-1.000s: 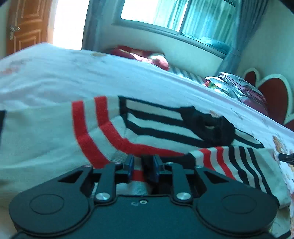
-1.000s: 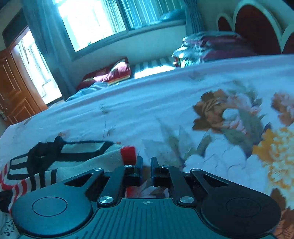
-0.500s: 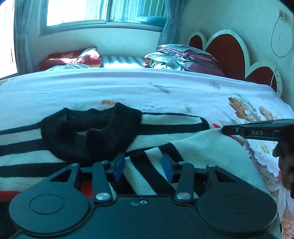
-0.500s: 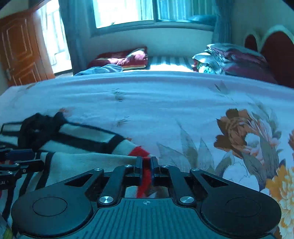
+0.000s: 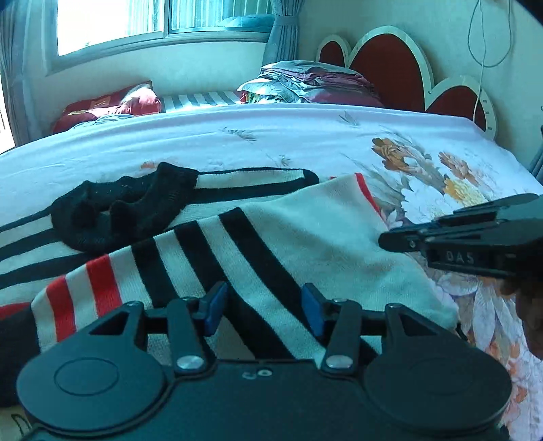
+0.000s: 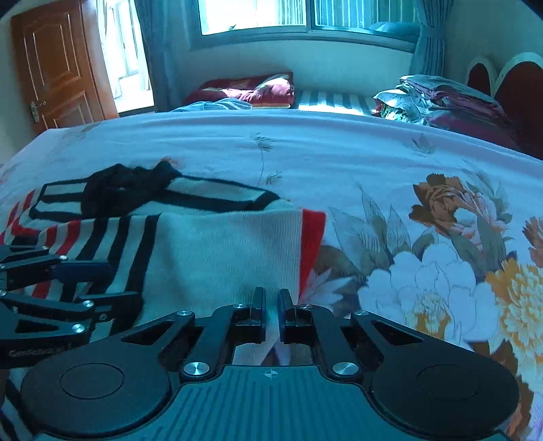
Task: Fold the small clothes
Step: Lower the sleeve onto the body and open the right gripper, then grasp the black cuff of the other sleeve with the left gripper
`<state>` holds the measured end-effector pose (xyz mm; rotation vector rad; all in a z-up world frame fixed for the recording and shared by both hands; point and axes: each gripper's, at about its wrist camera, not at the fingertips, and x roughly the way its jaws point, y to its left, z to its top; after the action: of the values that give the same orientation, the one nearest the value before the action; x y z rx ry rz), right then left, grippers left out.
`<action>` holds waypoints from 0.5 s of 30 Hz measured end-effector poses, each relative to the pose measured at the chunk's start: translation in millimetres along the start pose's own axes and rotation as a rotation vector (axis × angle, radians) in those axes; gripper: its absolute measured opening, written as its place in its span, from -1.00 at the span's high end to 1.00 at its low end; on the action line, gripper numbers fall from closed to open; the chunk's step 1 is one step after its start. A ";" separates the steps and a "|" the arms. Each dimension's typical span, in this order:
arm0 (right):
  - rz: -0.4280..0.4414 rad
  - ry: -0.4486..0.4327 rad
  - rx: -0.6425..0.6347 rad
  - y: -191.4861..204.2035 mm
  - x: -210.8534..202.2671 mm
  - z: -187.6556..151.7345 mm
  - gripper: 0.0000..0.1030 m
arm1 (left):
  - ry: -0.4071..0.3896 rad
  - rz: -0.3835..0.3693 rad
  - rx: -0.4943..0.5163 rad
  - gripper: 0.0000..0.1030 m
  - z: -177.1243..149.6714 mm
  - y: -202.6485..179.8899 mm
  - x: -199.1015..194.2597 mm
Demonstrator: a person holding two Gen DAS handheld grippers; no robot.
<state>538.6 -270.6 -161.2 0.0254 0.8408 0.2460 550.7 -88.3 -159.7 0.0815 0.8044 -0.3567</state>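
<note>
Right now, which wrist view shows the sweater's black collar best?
The left wrist view: the black collar lies large and unobstructed on the striped sweater, its opening visible. In the right wrist view the collar is farther off, smaller and bunched, its opening hard to make out.

Daylight floods in through the wide sliding glass window beyond the far edge of the bed, its panes blown out to near white in both wrist views. A cool blue-green cast tints the white floral bedsheet. Fisheye distortion bows the bed's far edge and darkens the upper frame corners. The black plastic body of the left hand-held gripper sits in soft shade.
</note>
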 end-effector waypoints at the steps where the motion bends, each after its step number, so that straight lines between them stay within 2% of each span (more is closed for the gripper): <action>1: -0.004 0.009 -0.023 7.4 -6.8 -6.7 0.86 | -0.001 -0.006 -0.015 0.09 0.4 0.7 -6.2; 4: -0.005 -0.018 -0.023 19.7 -33.5 -18.2 0.86 | -0.014 -0.083 -0.053 0.07 -8.2 1.2 -21.6; 6: 0.030 0.002 0.026 24.9 -40.3 -27.1 0.86 | 0.010 -0.083 -0.005 0.06 -20.0 -7.1 -17.7; 8: 0.013 0.045 0.013 35.9 -33.6 -44.2 0.87 | -0.014 -0.066 0.041 0.06 -26.7 -12.7 -17.4; 10: -0.025 0.039 0.005 46.0 -39.8 -44.3 0.86 | 0.001 -0.075 0.038 0.08 -20.8 -12.4 -25.7; 11: -0.032 0.022 0.007 50.5 -46.6 -40.9 0.86 | -0.019 -0.094 0.025 0.06 -20.4 -8.5 -32.8; 12: -0.022 -0.016 0.014 54.0 -55.7 -40.0 0.86 | -0.035 -0.100 0.023 0.05 -22.5 -4.9 -37.7; 13: -0.012 -0.035 0.021 56.6 -59.3 -40.2 0.86 | -0.020 -0.090 0.030 0.04 -25.3 -2.0 -36.9; 14: -0.010 -0.010 0.031 57.5 -55.2 -42.2 0.86 | 0.020 -0.083 0.036 0.03 -31.1 3.3 -31.0; 15: -0.023 0.063 0.037 57.6 -42.1 -46.1 0.86 | -0.004 -0.110 0.027 0.00 -36.1 10.0 -32.2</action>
<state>465.6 -227.6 -154.2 0.0433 0.9082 0.2107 508.7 -62.5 -162.3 0.0614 0.8017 -0.4716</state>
